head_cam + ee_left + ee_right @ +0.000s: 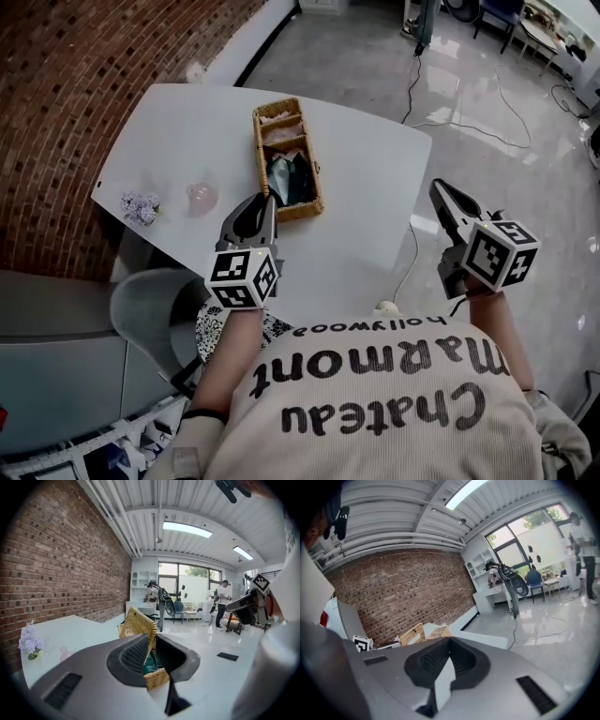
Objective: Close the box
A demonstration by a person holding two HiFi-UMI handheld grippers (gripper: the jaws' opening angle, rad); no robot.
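White table (375, 187), wicker box (286, 159) mid-surface

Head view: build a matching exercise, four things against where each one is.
1. wicker box
2. purple flowers
3. pink object
4. right gripper

A. beyond the right edge of the table
B. near the table's left edge
C. middle of the table, standing open
D. between the flowers and the box

Pairs: 1-C, 2-B, 3-D, 4-A
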